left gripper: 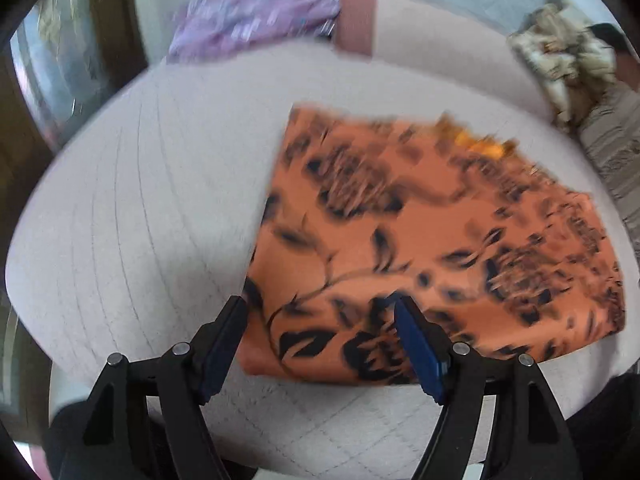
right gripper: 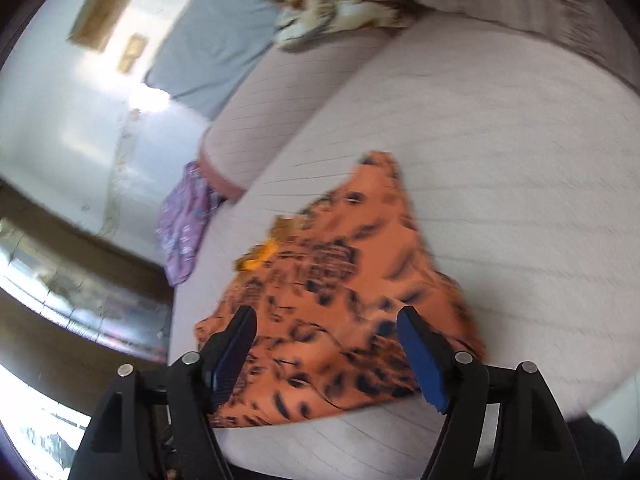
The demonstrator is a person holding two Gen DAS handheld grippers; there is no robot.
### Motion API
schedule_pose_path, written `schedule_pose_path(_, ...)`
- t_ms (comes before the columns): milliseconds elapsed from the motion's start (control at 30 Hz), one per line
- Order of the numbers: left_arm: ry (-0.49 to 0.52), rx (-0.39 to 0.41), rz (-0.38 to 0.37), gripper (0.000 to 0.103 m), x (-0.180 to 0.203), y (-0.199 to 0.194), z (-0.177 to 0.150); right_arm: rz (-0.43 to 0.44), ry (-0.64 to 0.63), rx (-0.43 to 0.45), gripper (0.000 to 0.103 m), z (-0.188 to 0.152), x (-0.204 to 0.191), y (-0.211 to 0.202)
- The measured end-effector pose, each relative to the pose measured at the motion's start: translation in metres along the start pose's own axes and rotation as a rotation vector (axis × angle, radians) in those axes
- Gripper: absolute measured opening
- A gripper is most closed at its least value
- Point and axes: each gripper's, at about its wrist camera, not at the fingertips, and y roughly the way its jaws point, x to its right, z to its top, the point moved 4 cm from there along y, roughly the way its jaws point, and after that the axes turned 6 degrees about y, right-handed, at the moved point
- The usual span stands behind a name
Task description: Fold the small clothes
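Observation:
An orange garment [left gripper: 420, 240] with a dark leafy print lies flat in a roughly rectangular fold on a pale quilted cushion surface [left gripper: 140, 200]. My left gripper [left gripper: 322, 308] hovers open over its near left corner, and the cloth's left edge runs between the fingers without either pad pressing on it. In the right wrist view the same orange garment [right gripper: 340, 300] spreads out ahead. My right gripper [right gripper: 327, 314] stands open above its near edge with nothing clamped. A yellow patch [right gripper: 260, 256] shows at the garment's far side.
A purple printed garment [left gripper: 248, 20] lies at the far edge of the surface, also visible as the purple garment [right gripper: 184, 220] by a pink bolster [right gripper: 256, 128]. A beige patterned cushion [left gripper: 560, 56] and a grey pillow [right gripper: 216, 40] sit behind. Dark floor lies to the left.

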Motion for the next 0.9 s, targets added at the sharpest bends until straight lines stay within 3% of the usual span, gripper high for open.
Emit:
schedule_pose_path(67, -0.062, -0.047, -0.022, 0.077, -0.011, 0.013, -0.006, -0.003, -0.022, -0.029, 0.078, 0.008, -0.005, 0.017)
schedule_pose_path(133, -0.094, -0.035, -0.029, 0.077, -0.016, 0.006, -0.005, -0.052, 0.002, -0.092, 0.080, 0.014, 0.013, 0.043)
schedule_pose_path(167, -0.093, -0.026, -0.029, 0.077, -0.016, 0.002, -0.004, -0.123, 0.055, -0.137, 0.079, 0.016, 0.031, 0.060)
schedule_pose_path(200, -0.079, -0.002, -0.024, 0.077, -0.017, -0.005, -0.003, -0.111, 0.101, -0.158, 0.080, 0.017, 0.037, 0.069)
schedule_pose_path(333, -0.066, 0.065, -0.011, 0.077, -0.016, -0.022, 0.006, -0.045, -0.015, -0.074, 0.080, 0.031, -0.004, 0.055)
schedule_pose_path(433, -0.051, 0.070, -0.026, 0.077, -0.006, -0.022, 0.013, -0.006, -0.038, -0.082, 0.080, 0.048, -0.021, 0.065)
schedule_pose_path(567, -0.008, 0.072, -0.043, 0.077, 0.004, -0.023, 0.018, -0.118, 0.138, -0.186, 0.081, 0.067, 0.029, 0.114)
schedule_pose_path(700, 0.031, 0.066, -0.042, 0.077, 0.014, -0.018, 0.018, -0.009, 0.059, -0.111, 0.081, 0.089, -0.008, 0.100)
schedule_pose_path(767, 0.038, 0.046, -0.041, 0.077, 0.017, -0.017, 0.018, -0.015, 0.027, -0.094, 0.087, 0.102, -0.015, 0.109)
schedule_pose_path(867, 0.052, 0.042, -0.040, 0.077, 0.023, -0.018, 0.020, -0.109, 0.094, -0.155, 0.089, 0.118, 0.025, 0.152)
schedule_pose_path(900, 0.061, 0.043, -0.038, 0.077, 0.024, -0.020, 0.020, -0.074, 0.150, -0.145, 0.089, 0.119, 0.033, 0.154)
